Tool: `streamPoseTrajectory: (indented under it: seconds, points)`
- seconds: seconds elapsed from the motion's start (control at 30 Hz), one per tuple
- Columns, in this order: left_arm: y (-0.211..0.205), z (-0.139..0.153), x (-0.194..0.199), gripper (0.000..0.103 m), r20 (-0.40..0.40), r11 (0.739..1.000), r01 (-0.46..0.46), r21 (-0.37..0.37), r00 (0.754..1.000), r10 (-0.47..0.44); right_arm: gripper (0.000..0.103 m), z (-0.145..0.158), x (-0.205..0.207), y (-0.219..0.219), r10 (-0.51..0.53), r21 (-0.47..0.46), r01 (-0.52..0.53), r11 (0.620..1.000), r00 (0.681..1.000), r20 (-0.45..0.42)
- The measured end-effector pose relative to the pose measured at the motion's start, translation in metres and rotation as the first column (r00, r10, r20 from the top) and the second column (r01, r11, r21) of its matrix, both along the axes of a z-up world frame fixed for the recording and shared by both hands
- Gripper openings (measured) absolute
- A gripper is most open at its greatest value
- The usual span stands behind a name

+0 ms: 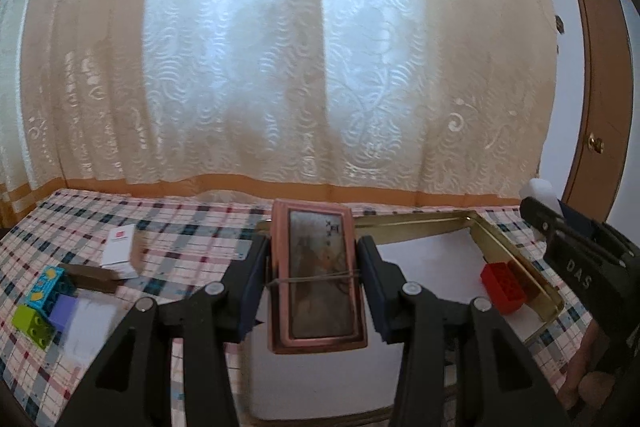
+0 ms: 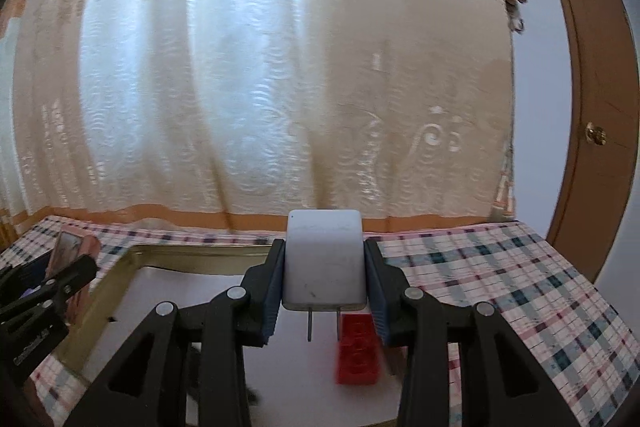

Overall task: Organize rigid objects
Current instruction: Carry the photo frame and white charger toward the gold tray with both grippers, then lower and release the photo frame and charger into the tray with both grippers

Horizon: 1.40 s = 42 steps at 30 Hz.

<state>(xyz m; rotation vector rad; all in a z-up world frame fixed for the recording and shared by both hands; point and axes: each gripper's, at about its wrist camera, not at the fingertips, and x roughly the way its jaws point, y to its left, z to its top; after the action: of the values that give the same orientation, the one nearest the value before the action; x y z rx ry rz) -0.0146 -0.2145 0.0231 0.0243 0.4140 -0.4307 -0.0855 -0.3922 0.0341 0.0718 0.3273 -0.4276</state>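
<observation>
Both hands look to be mid-carry toward the gold-rimmed tray (image 1: 516, 251): the left gripper (image 1: 314, 281) pinches a pink-framed box (image 1: 316, 275) with a rubber band round it, and the right gripper (image 2: 324, 281) pinches a white plug adapter (image 2: 325, 263), its prongs hanging beneath. The tray lies just ahead of and below both grippers, with a red toy brick (image 2: 358, 353) already inside, beneath the right one. Next, I judge, each load must be lowered onto bare tray floor clear of the brick, then released. Left of the left gripper lie coloured bricks (image 1: 40, 301), a brown bar (image 1: 94, 277) and a white card (image 1: 119, 249) on the checked tablecloth of the table (image 2: 500, 279); a lace curtain (image 1: 280, 67) and a wooden door (image 2: 592, 107) stand beyond
</observation>
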Motion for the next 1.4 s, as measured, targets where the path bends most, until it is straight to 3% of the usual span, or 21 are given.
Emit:
streamPoseTrajectory:
  seconds: [0.1,0.3,0.67,1.03,1.1,1.17,1.27,1.4]
  points:
    - [-0.01,-0.003,0.003,0.045,-0.005,1.0,-0.003,0.019,1.0,0.003,0.041,-0.003,0.002,-0.014,-0.026,0.016,0.026,1.0,1.0,-0.014]
    - [-0.024,-0.023,0.02,0.045,-0.116,0.998,-0.032,0.054,0.993,0.038,0.041,-0.015,0.023,-0.014,-0.008,0.037,0.012,0.999,0.994,-0.105]
    - [-0.035,-0.033,0.029,0.045,-0.166,0.989,-0.04,0.142,0.984,0.064,0.041,-0.036,0.044,-0.009,0.032,0.071,-0.017,0.997,0.975,-0.221]
    - [-0.038,-0.035,0.035,0.046,-0.181,0.984,-0.056,0.171,0.98,0.087,0.041,-0.038,0.047,-0.008,0.073,0.107,-0.051,0.993,0.974,-0.216]
    - [-0.037,-0.033,0.032,0.063,-0.161,0.983,-0.07,0.172,0.982,0.098,0.046,-0.037,0.045,-0.006,0.079,0.106,-0.059,0.993,0.976,-0.204]
    - [-0.035,-0.029,0.026,0.097,-0.124,0.982,-0.091,0.163,0.986,0.112,0.061,-0.034,0.041,-0.003,0.063,0.087,-0.048,0.995,0.981,-0.185]
    - [-0.031,-0.021,0.013,0.103,-0.044,0.987,-0.104,0.121,0.993,0.11,0.062,-0.028,0.03,0.0,0.057,0.076,-0.048,0.996,0.992,-0.112]
    - [-0.03,-0.019,0.011,0.103,-0.028,0.989,-0.099,0.113,0.994,0.103,0.062,-0.023,0.023,0.004,0.041,0.051,-0.038,0.998,0.996,-0.073]
